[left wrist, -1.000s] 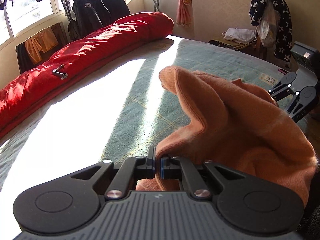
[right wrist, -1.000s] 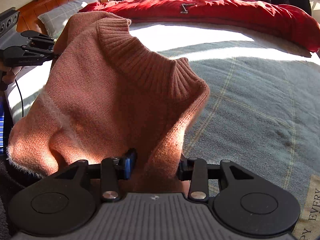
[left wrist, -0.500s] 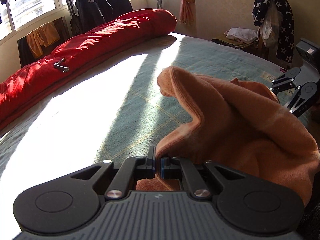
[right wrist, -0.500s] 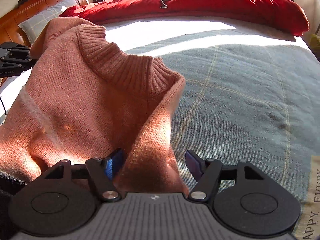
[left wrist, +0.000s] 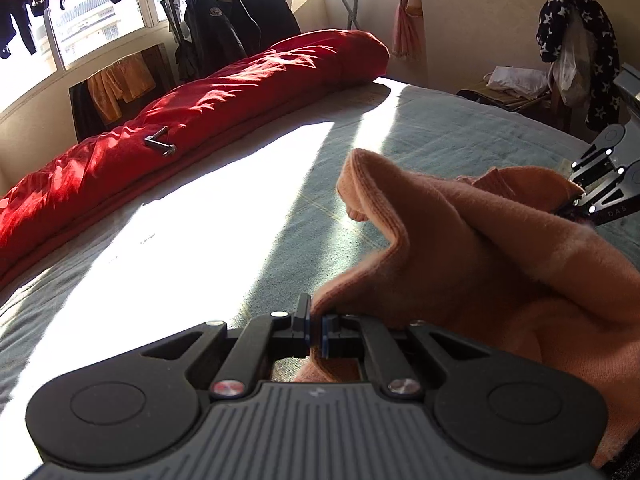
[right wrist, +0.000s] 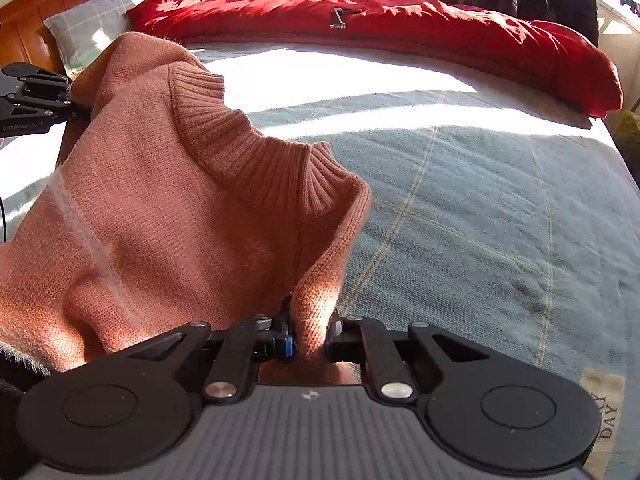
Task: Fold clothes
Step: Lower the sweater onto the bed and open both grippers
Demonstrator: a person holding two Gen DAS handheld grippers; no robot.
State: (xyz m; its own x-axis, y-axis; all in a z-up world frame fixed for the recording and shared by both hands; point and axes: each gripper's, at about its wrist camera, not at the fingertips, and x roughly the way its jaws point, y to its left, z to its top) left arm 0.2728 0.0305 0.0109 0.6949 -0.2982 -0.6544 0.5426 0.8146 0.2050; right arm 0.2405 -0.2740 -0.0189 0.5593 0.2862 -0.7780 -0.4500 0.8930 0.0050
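An orange knitted sweater (left wrist: 500,248) hangs between my two grippers above the bed. My left gripper (left wrist: 315,330) is shut on one edge of it. In the right wrist view the sweater (right wrist: 168,216) shows its ribbed collar (right wrist: 256,160), and my right gripper (right wrist: 310,338) is shut on a fold of it by the collar. The right gripper also shows at the right edge of the left wrist view (left wrist: 600,188). The left gripper shows at the left edge of the right wrist view (right wrist: 36,100).
The bed has a grey-green checked cover (right wrist: 480,208) with bright sun across it. A long red duvet (left wrist: 192,120) lies rolled along the far side. A pillow and wooden headboard (right wrist: 80,20) are at one end. Clothes hang on a rack (left wrist: 232,28) by the window.
My right gripper, open around the sweater fold half a second ago, has closed on it. The left gripper stays shut on the sweater, and the garment has shifted slightly.
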